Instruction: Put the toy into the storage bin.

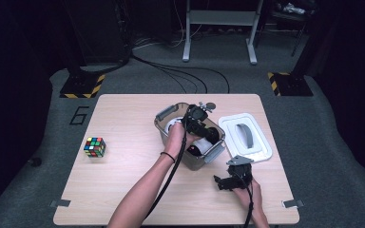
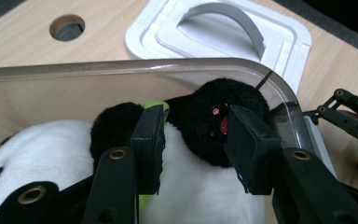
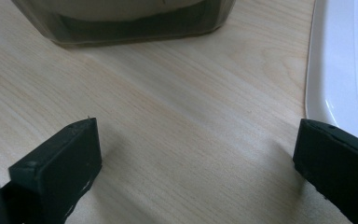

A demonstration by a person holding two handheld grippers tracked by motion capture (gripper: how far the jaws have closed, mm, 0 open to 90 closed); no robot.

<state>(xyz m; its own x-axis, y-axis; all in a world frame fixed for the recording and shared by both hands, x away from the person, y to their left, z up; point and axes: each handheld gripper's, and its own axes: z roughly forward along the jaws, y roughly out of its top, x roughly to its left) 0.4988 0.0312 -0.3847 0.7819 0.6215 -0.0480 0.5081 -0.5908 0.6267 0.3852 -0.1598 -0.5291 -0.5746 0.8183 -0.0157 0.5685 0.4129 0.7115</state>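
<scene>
A person is reaching the left tongs into a clear bin on the table, their jaws standing narrowly apart around a plush panda. A black furry limb of the toy is lying between the two pads, which are sitting just beside it without visibly pressing in, so the grip is not yet made. The panda is lying inside the bin, directly under and ahead of these tongs, its white body filling the space below the jaws and a strip of green showing beside the left pad.

To take it well, the pads should likely be closing squarely on the thick black limb instead of the loose fur, with the lift going straight up to avoid the bin's rim just beyond the jaws.

The right tongs are resting low over bare wood, jaws wide apart and holding nothing, with the bin's base ahead of them and the white lid just beside their right jaw.

The toy is looking soft, black and white.
</scene>
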